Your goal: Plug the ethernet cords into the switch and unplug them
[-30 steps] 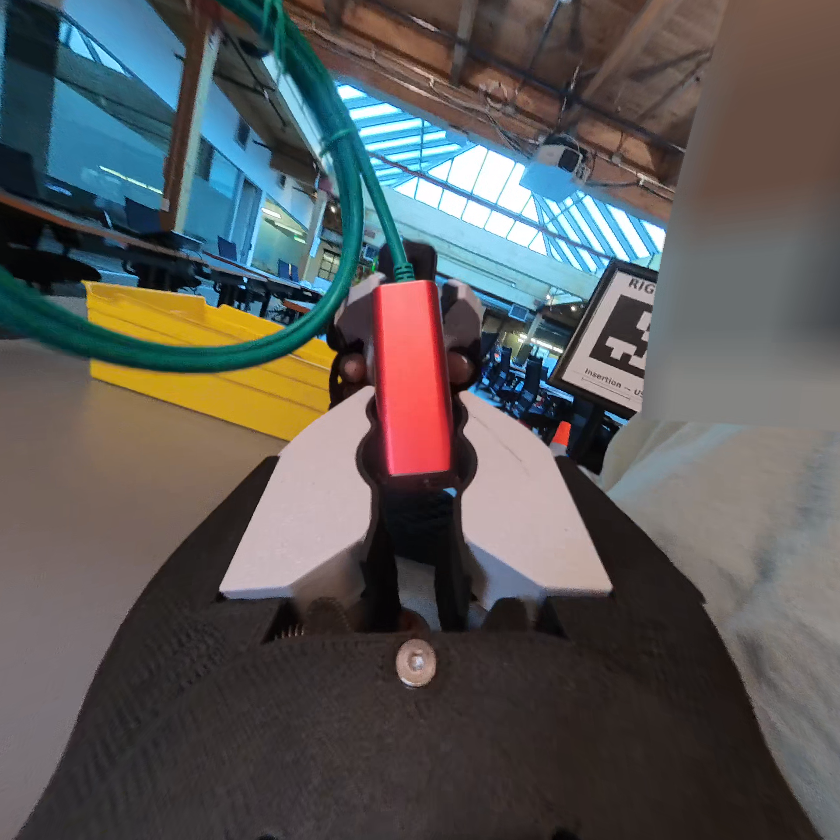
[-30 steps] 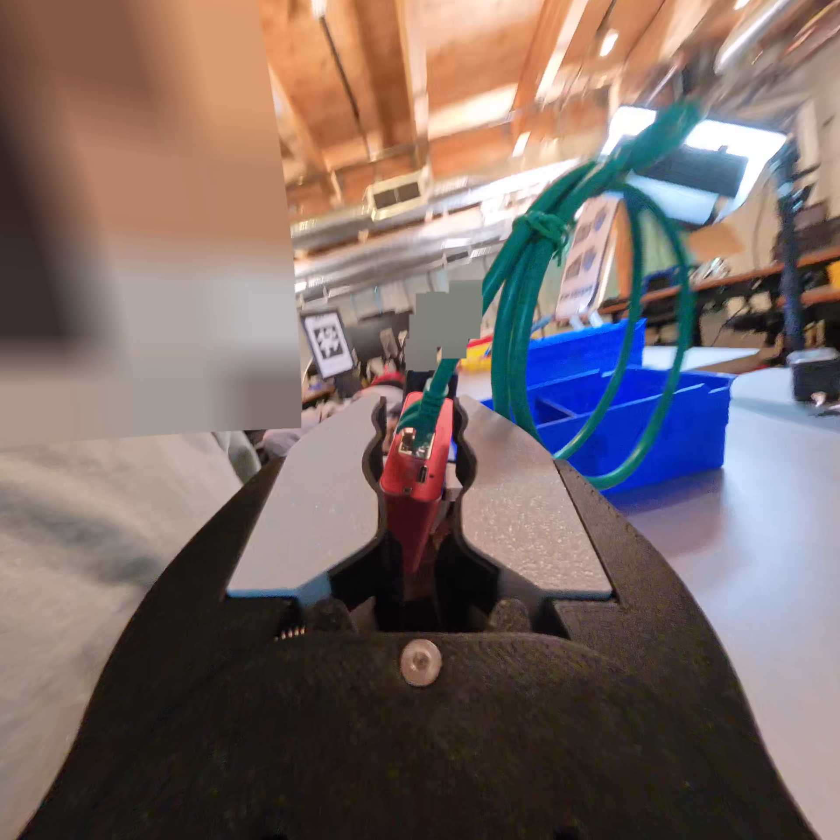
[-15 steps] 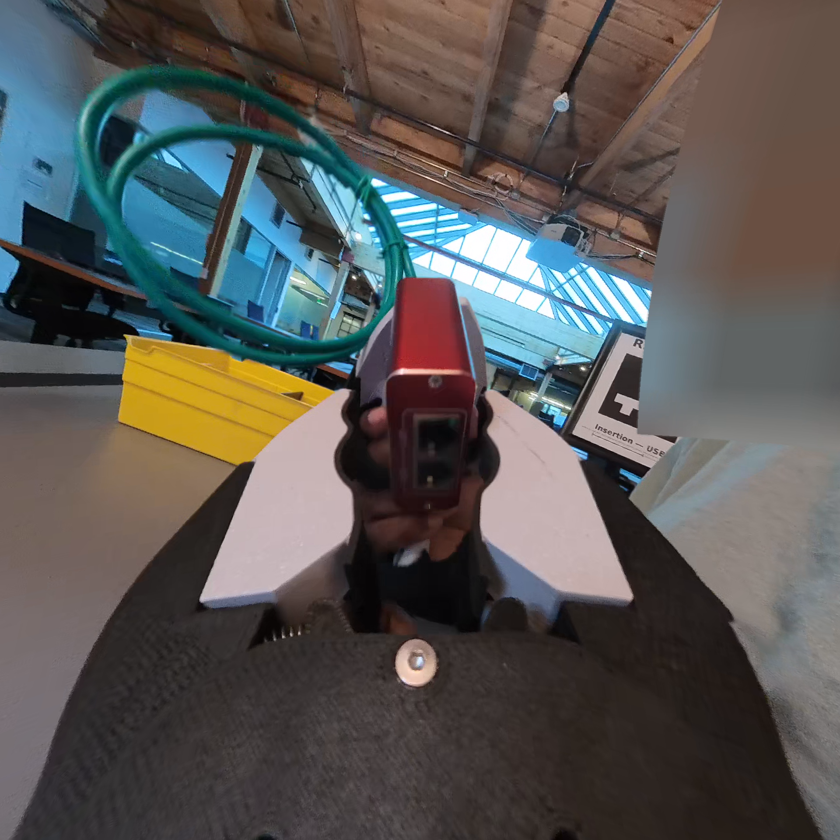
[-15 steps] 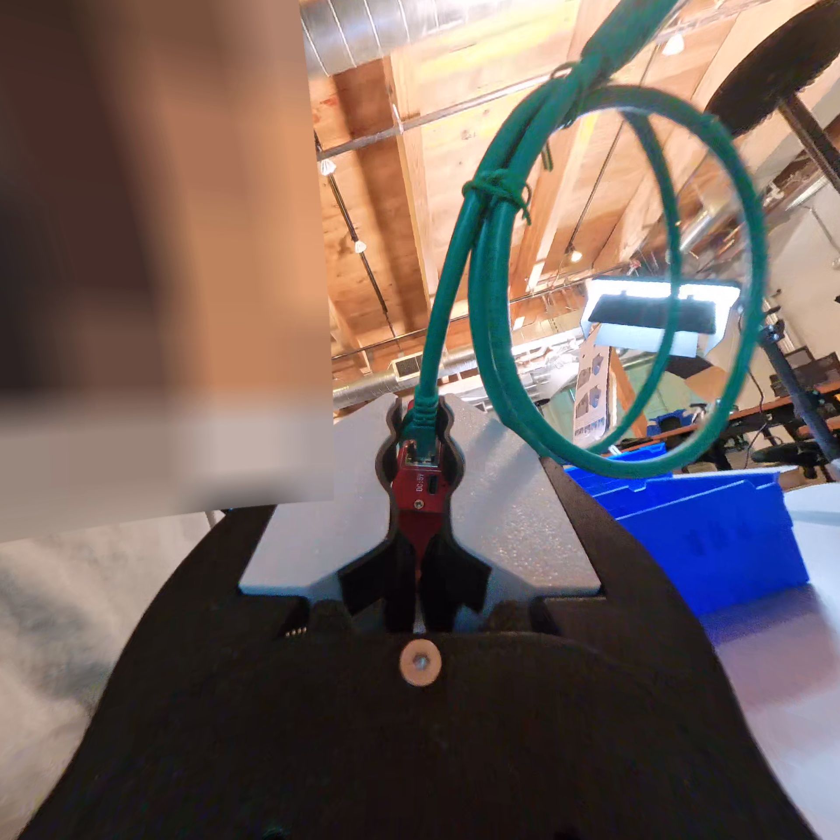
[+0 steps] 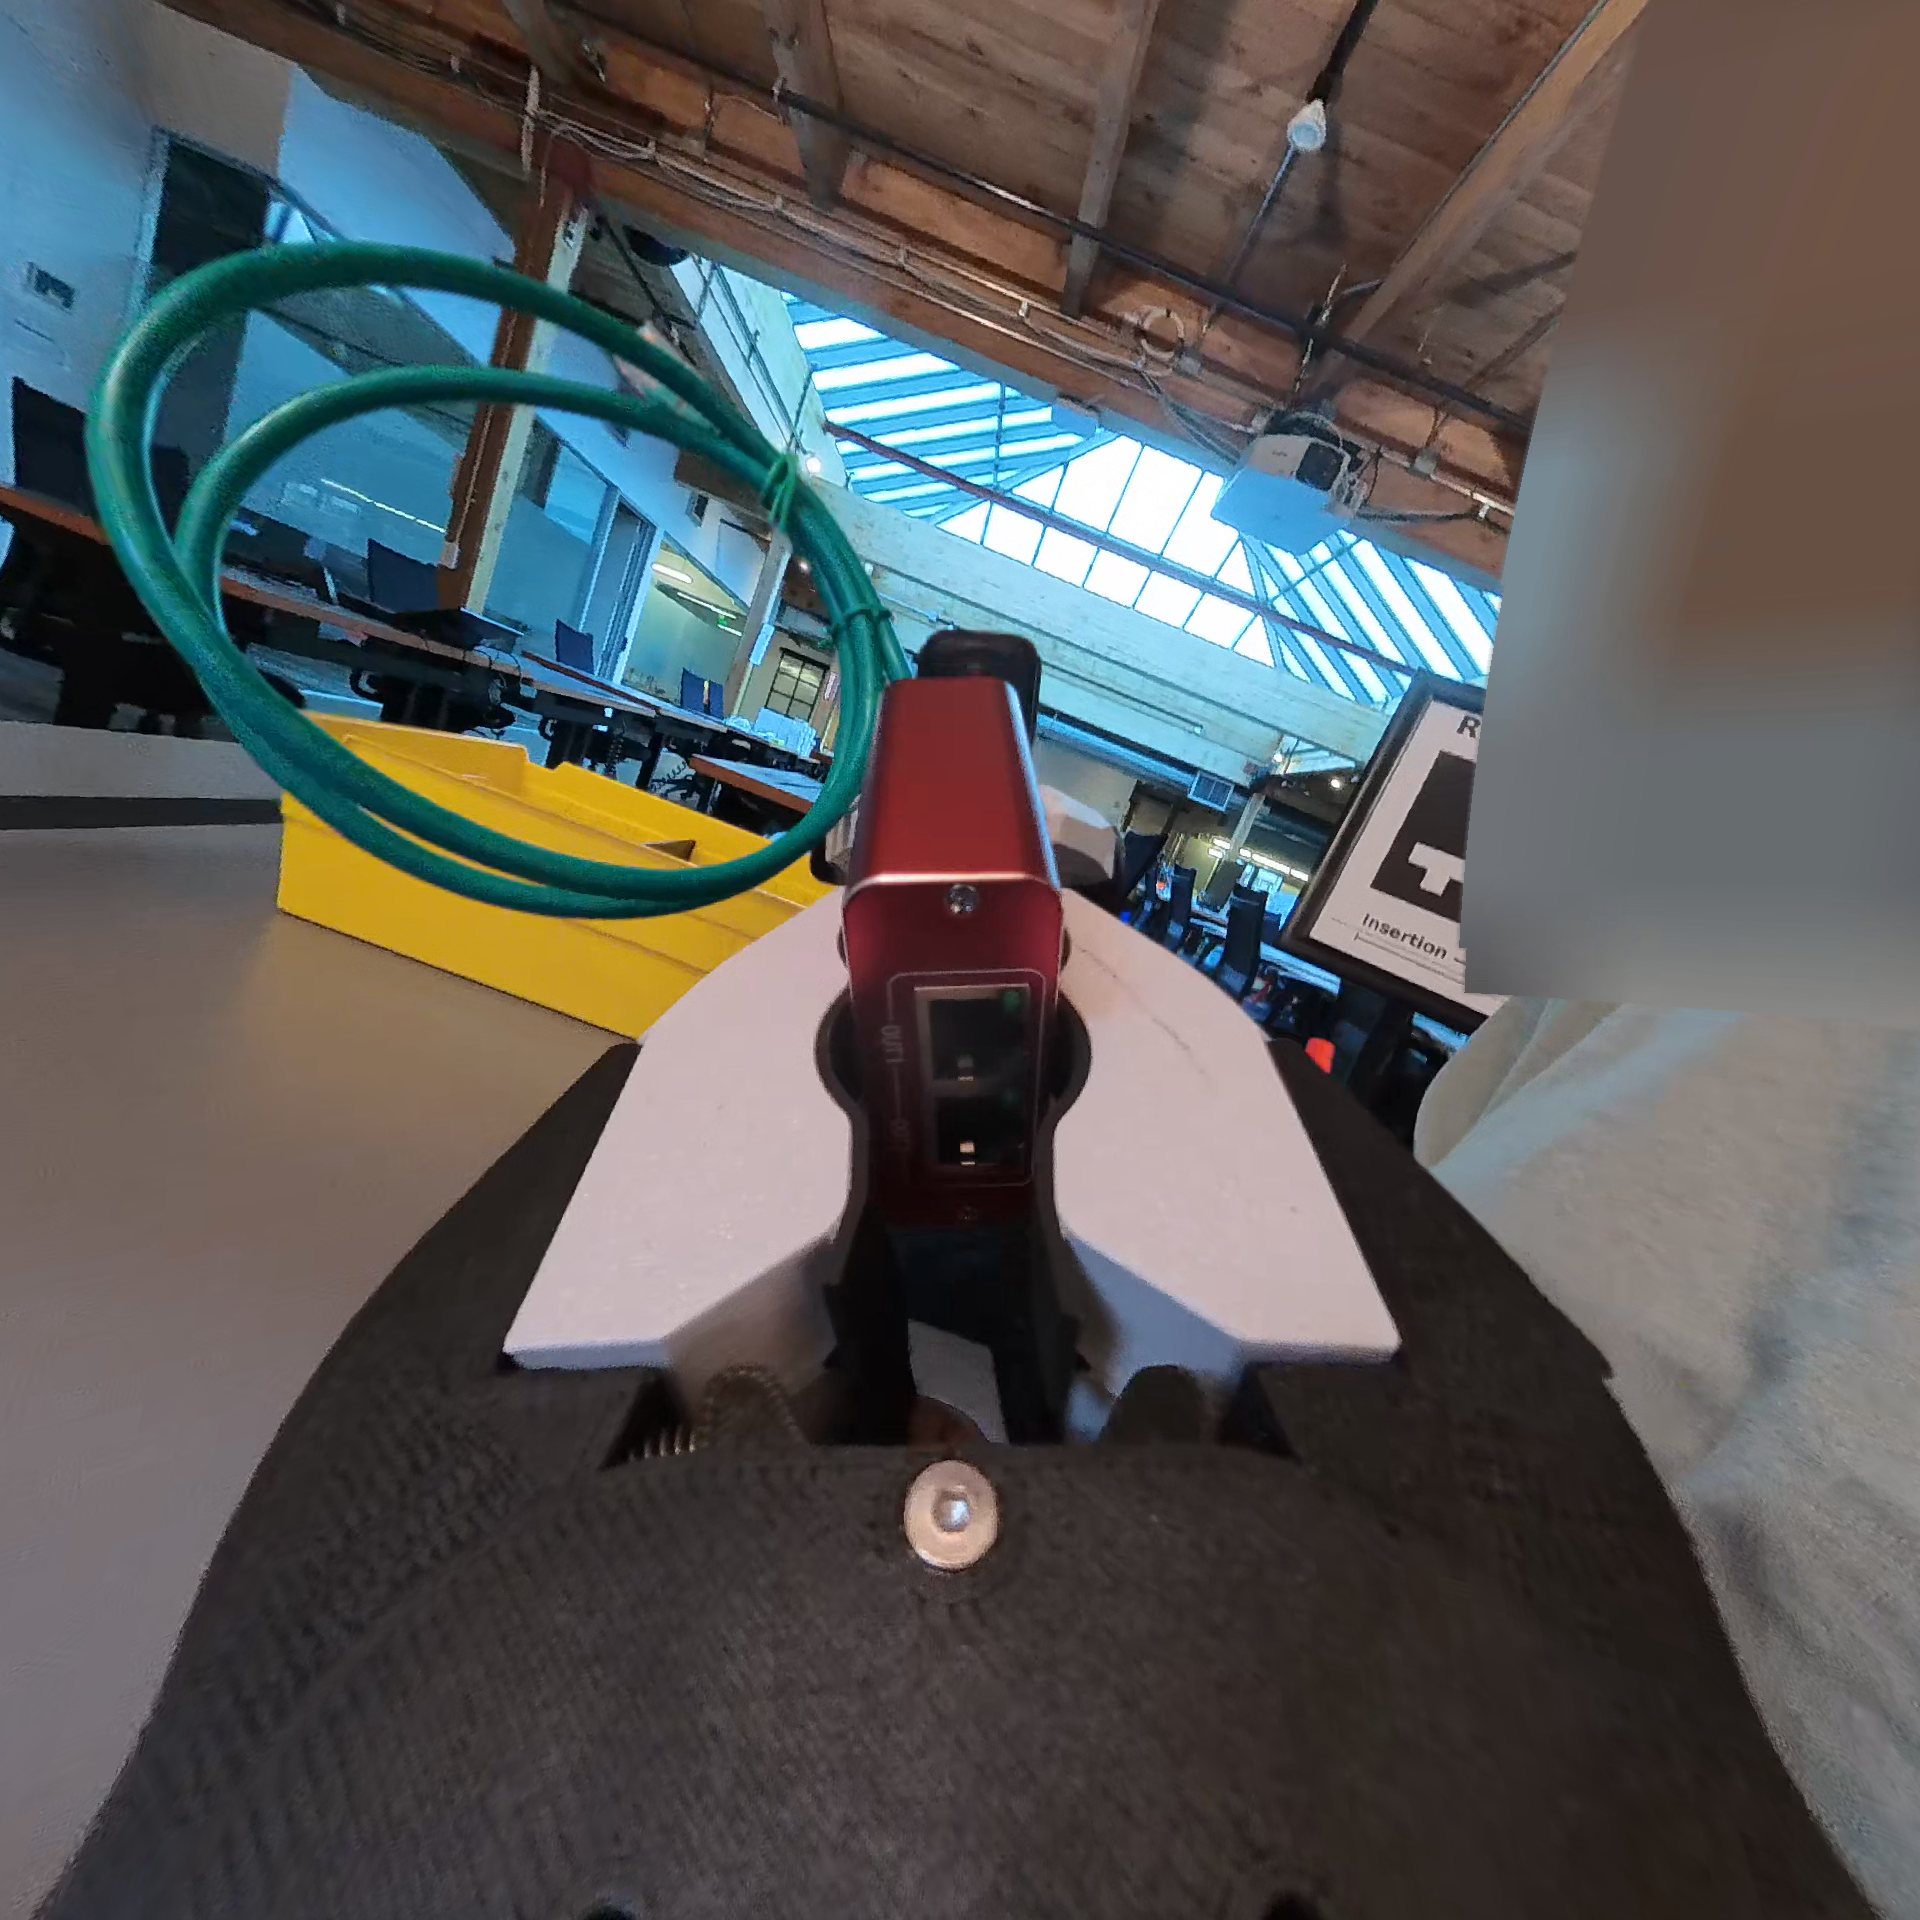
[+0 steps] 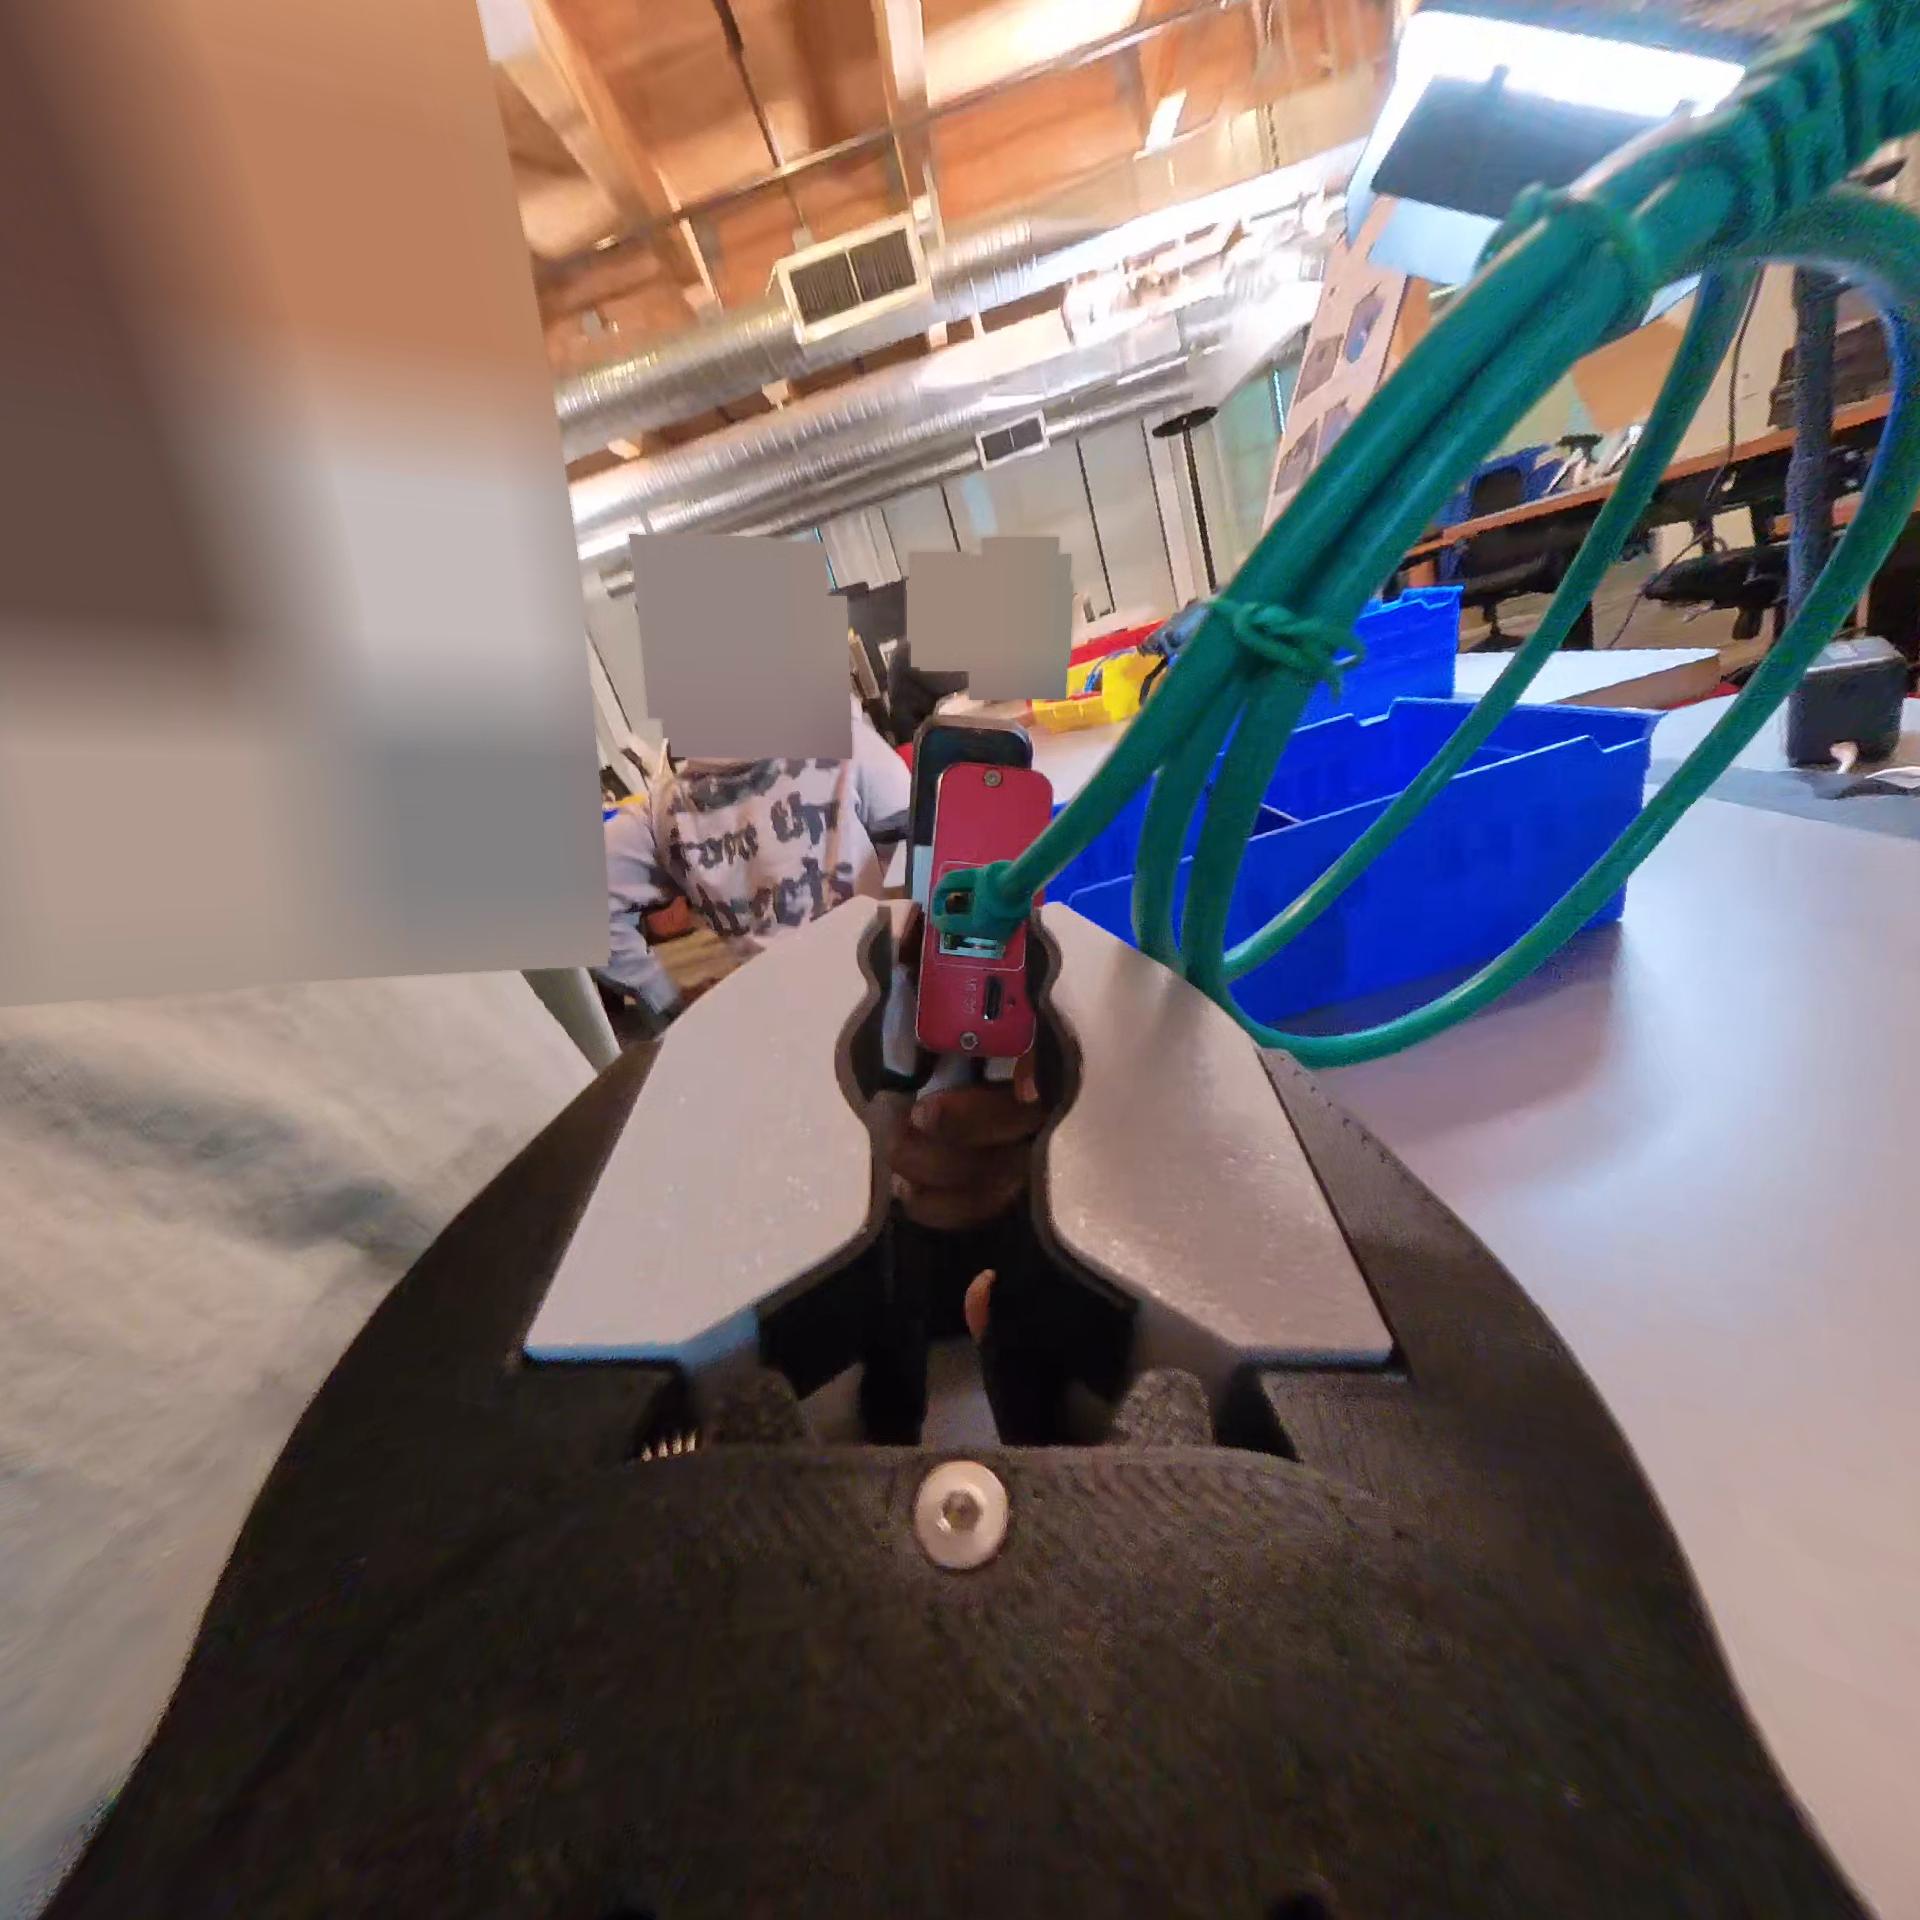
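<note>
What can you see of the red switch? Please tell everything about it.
The switch is a small red box, seemingly metal, with rounded edges and screws in both end faces. The left gripper clamps its long sides. The end facing that gripper has two empty sockets, one above the other. At the far end a green cord is plugged in, above another opening and a small slot.

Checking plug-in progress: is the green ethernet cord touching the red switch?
Touching. The right wrist view shows the green ethernet cord plugged into a port on the red switch.
</note>
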Tool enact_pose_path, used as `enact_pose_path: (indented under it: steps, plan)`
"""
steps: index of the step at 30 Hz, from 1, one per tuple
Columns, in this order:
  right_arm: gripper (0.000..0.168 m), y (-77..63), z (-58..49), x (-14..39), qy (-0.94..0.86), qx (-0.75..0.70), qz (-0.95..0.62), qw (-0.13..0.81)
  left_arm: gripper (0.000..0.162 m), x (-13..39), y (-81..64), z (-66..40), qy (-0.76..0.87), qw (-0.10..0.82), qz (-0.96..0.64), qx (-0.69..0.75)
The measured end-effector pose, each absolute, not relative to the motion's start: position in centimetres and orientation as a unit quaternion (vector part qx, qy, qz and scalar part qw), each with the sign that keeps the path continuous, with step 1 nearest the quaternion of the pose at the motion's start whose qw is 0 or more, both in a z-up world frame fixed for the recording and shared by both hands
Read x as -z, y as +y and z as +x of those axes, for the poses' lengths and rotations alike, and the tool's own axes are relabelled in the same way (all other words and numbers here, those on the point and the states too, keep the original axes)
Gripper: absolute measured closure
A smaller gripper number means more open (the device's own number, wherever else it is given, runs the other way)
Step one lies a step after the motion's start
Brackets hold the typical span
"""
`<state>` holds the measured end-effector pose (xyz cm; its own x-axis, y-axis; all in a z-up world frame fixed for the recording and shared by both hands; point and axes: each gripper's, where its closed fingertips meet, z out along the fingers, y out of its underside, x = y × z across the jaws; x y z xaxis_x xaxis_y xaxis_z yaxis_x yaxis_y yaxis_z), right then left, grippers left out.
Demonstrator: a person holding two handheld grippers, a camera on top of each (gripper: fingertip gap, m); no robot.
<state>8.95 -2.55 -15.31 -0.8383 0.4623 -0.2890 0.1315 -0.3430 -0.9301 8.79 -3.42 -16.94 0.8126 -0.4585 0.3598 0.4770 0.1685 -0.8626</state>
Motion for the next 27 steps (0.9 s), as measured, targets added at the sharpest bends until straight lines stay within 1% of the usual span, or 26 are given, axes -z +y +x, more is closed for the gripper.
enact_pose_path:
  steps: [2, 7, 15, 19, 23, 27]
  plan:
    - [0.148, -2.4, 9.1, 15.4, -0.574, -0.769, -0.263, 0.106, 0.134, 17.1, -3.3, 9.1, 0.002, 0.762, -0.575, 0.298]
    - [0.15, -2.5, 9.1, 15.7, -0.589, -0.758, -0.255, 0.117, 0.134, 17.6, -3.1, 9.5, 0.016, 0.756, -0.592, 0.28]
    - [0.149, -2.3, 9.0, 16.4, -0.623, -0.724, -0.238, 0.174, 0.134, 18.1, -2.8, 9.4, 0.012, 0.75, -0.604, 0.269]
    - [0.149, -2.1, 8.5, 16.6, -0.637, -0.695, -0.224, 0.249, 0.134, 18.2, -2.7, 9.0, 0.008, 0.759, -0.609, 0.231]
    - [0.149, -2.0, 8.4, 16.5, -0.611, -0.697, -0.218, 0.306, 0.134, 18.2, -2.7, 8.9, 0.012, 0.766, -0.611, 0.2]
    - [0.149, -2.0, 8.6, 16.0, -0.574, -0.699, -0.218, 0.368, 0.134, 17.9, -2.7, 9.0, 0.013, 0.77, -0.603, 0.207]
